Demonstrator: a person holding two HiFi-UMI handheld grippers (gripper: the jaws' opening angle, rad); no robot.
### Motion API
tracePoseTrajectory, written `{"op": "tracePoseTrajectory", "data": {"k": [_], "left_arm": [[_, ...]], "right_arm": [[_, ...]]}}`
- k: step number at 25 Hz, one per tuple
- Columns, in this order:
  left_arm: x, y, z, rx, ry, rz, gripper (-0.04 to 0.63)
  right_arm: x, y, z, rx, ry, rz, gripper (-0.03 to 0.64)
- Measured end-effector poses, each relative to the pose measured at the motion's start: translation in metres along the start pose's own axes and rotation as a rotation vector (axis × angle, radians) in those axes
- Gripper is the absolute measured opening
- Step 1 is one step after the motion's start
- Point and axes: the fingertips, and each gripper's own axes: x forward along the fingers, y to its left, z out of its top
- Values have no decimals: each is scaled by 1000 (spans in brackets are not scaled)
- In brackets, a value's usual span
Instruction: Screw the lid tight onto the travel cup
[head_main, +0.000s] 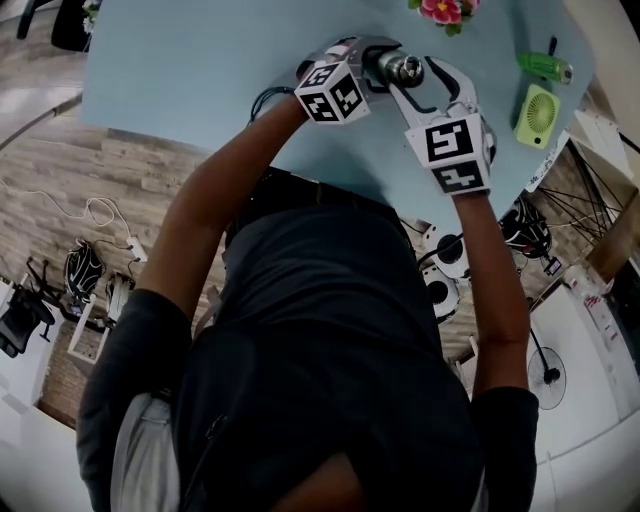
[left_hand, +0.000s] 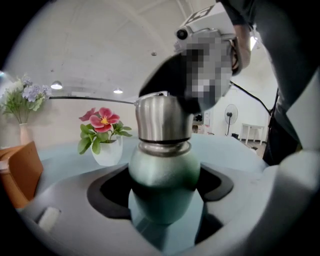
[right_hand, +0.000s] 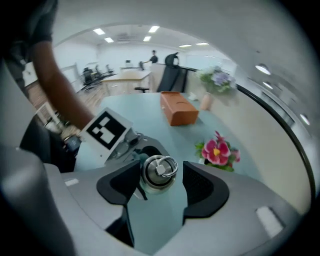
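Observation:
The travel cup (head_main: 395, 65) stands upright on the light blue table (head_main: 200, 60). Its green body (left_hand: 164, 175) is clamped between the pads of my left gripper (left_hand: 165, 200), which is shut on it. The steel lid (left_hand: 162, 117) sits on the neck, with a ring on top (right_hand: 159, 171). From above, my right gripper (right_hand: 160, 185) straddles the lid with its jaws open: the left pad is at the lid's edge and a narrow gap shows on the right. In the head view, the left gripper (head_main: 375, 62) and right gripper (head_main: 425, 75) meet at the cup.
A white pot of pink flowers (head_main: 445, 10) stands just beyond the cup. A green hand fan (head_main: 540, 115) and a green tube (head_main: 545, 67) lie to the right near the table edge. An orange box (right_hand: 177, 108) and a vase of purple flowers (right_hand: 215, 80) sit farther off.

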Motion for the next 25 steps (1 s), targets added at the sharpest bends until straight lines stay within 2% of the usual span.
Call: {"op": "tracePoseTrajectory", "data": {"k": [4, 7, 9, 12, 14, 16, 20, 25], "left_arm": [[-2, -1, 0, 4, -2, -5, 428], [-3, 0, 0, 4, -2, -9, 428], [-3, 0, 0, 5, -3, -12, 428], [-2, 0, 0, 9, -3, -18, 428], [-3, 0, 0, 12, -3, -26, 428], [-3, -1, 0, 15, -3, -35, 428], [-2, -2, -1, 16, -3, -36, 428], [-2, -1, 0, 13, -6, -31, 428]], "right_arm": [[-6, 13, -5, -556, 103, 235, 249], [-6, 14, -12, -918, 190, 350, 249], [-3, 14, -11, -1054, 206, 391, 249], [4, 18, -12, -1140, 201, 443, 249], [7, 20, -13, -1134, 179, 461, 241], [8, 19, -13, -1040, 160, 468, 236], [9, 15, -13, -712, 138, 404, 235], [11, 8, -10, -253, 113, 166, 235]]}}
